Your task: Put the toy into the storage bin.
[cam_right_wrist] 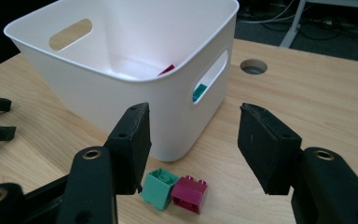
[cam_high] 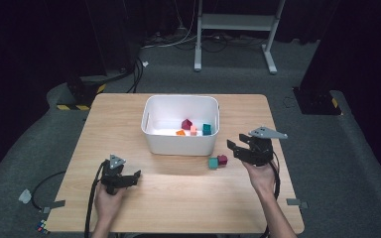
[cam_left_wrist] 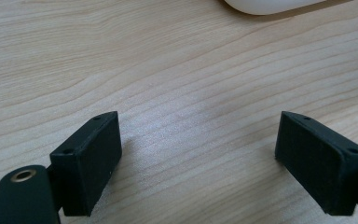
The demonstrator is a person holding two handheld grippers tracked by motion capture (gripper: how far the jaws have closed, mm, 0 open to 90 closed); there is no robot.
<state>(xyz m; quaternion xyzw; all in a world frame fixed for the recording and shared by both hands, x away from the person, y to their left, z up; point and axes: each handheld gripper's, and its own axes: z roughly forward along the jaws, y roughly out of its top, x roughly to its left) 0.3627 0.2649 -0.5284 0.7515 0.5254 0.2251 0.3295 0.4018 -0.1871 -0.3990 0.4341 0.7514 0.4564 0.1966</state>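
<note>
Wooden table (cam_high: 129, 119) stands on grey carpet in a dark room and carries one white bin (cam_high: 180, 124) at its centre. At the near left, the left gripper (cam_high: 135, 176) rests low over bare wood; in the left gripper view its jaws stand wide apart with nothing between them. Inside the bin lie four blocks: one orange block (cam_high: 180, 132), one dark red block (cam_high: 186, 124), one pink block (cam_high: 193, 130) and one teal block (cam_high: 207, 129). Two more blocks sit on the table just outside the bin's near right corner, touching each other: one green block (cam_right_wrist: 159, 188) and one magenta block (cam_right_wrist: 189, 193). The right gripper (cam_right_wrist: 193, 140) hovers just beside this pair, jaws spread wide and holding nothing, with both blocks below the gap.
</note>
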